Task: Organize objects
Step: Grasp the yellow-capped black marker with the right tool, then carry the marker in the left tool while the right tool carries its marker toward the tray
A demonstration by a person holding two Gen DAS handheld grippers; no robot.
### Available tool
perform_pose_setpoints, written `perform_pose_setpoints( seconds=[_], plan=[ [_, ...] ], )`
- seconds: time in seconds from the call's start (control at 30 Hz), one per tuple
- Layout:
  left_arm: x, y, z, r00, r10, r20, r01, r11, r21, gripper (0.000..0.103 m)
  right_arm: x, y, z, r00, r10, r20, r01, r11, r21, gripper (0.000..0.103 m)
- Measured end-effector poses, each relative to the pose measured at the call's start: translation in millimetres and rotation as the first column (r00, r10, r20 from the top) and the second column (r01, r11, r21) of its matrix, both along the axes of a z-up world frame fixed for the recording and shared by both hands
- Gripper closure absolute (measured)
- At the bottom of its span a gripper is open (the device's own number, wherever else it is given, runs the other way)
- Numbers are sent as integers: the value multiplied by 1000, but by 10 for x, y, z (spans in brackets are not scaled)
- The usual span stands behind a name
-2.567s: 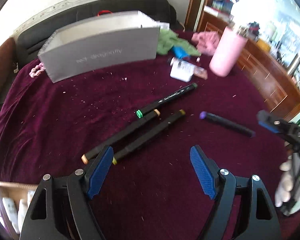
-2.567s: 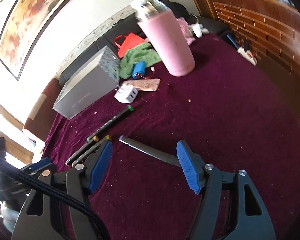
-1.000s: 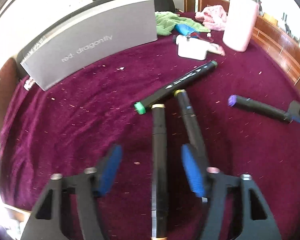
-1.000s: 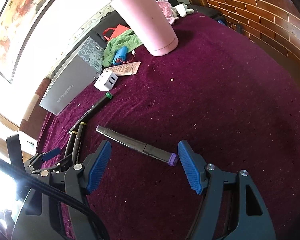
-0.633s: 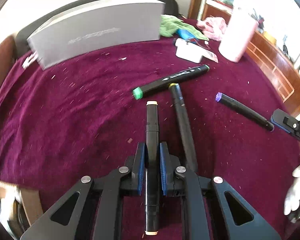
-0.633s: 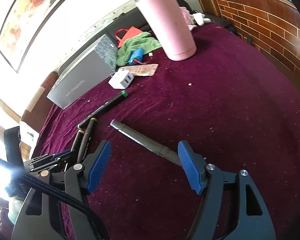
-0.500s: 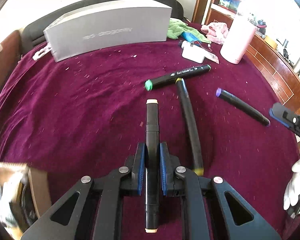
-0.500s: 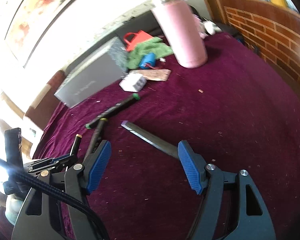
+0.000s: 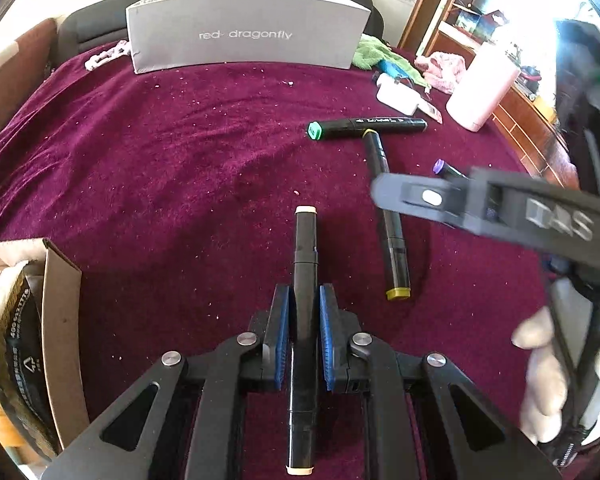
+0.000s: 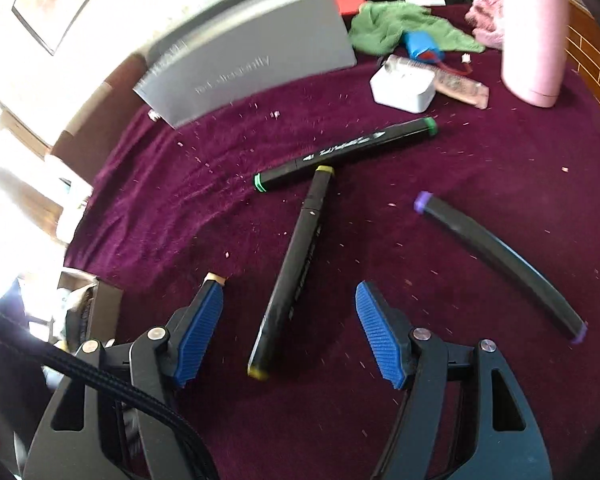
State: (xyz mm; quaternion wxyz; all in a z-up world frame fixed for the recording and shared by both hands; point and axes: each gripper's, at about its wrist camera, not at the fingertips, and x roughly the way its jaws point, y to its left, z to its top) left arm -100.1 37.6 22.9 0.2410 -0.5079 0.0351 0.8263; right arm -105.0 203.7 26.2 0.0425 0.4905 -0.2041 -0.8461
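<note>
The left gripper is clenched on a black double-ended marker with cream end caps, held lengthwise between the blue pads above the burgundy velvet tablecloth. The right gripper stands released, its jaws straddling the near end of a black marker with olive-yellow caps without pressing on it. A green-capped black marker and a purple-capped black marker lie close by on the cloth. The step in hand appears to be gathering the markers. The next move likely calls for lowering the right gripper, closing on the olive-capped marker, and carrying both to a common container, possibly the open cardboard box.
</note>
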Motion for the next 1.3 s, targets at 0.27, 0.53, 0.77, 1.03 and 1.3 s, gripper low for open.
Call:
perform_pose_setpoints(
  seconds=[0.27,0.53,0.77,1.03,1.3],
  plan=[
    [28,0,-15,999,40,-27,-39,999,20,91,-139,-74,-106,999,-48,21,46,996,72,37],
    [132,137,-37,992,67,-108,-73,996,-55,91,-198,-405,-117,1000,-15,25,6,953,303,53],
    [243,215,-53,988,38,-151,-57,991,-120,91,-122,-523,-118,999,37,12,-39,928,371,91],
    [451,188,-51,994,4,-113,-15,996,-92,92,136,-352,-96,1000,18,21,-23,963,267,91],
    [804,104,87,992,-12,-128,3,998,-70,92,519,-244,-19,1000,4,4,-5,973,230,91]
  ],
)
